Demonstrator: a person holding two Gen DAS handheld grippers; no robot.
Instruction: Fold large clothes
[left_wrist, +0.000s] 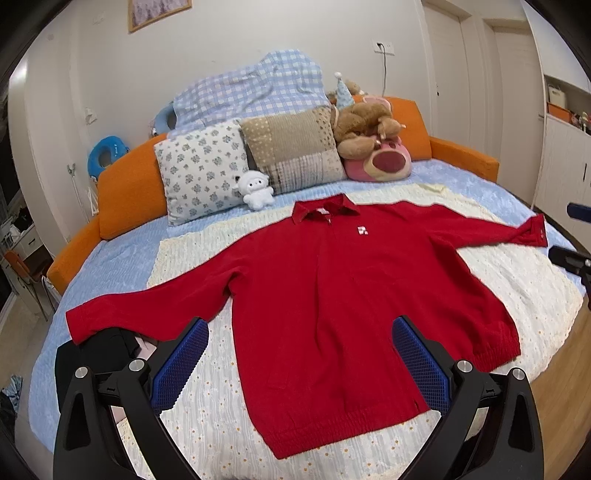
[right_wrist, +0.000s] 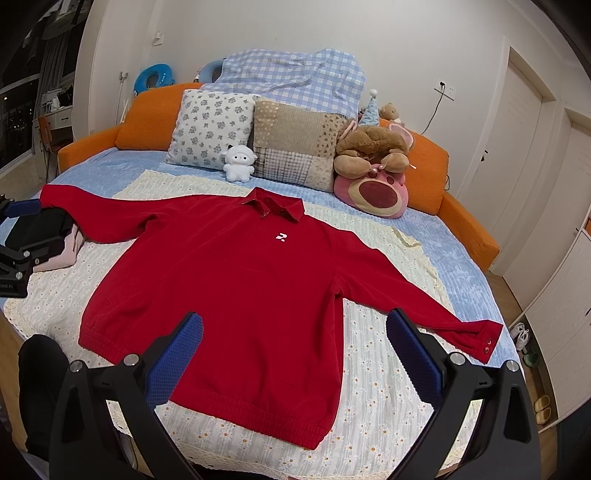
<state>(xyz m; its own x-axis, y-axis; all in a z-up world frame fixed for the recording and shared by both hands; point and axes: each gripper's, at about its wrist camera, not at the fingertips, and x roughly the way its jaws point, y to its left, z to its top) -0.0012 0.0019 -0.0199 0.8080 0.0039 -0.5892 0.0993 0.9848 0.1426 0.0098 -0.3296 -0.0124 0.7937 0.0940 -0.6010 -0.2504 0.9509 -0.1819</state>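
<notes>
A large red collared sweater (left_wrist: 332, 295) (right_wrist: 236, 280) lies flat and face up on the bed, both sleeves spread wide, collar toward the pillows. My left gripper (left_wrist: 301, 360) hovers open above the hem and the left half of the body, holding nothing. In the right wrist view my right gripper (right_wrist: 295, 354) hangs open over the hem and the right sleeve's underside, also holding nothing. The right sleeve cuff (right_wrist: 484, 341) with its snap buttons lies just right of that gripper. Part of the left gripper shows at the far left edge (right_wrist: 22, 236).
A cream daisy-print blanket (left_wrist: 207, 398) covers a blue sheet (right_wrist: 461, 266). Pillows (left_wrist: 203, 170), plush toys (left_wrist: 373, 147) and a checked quilt sit at the orange headboard (left_wrist: 125, 195). Folded dark and pink clothes (right_wrist: 55, 236) lie under the left sleeve. Wooden floor and cabinets (right_wrist: 554, 332) are at right.
</notes>
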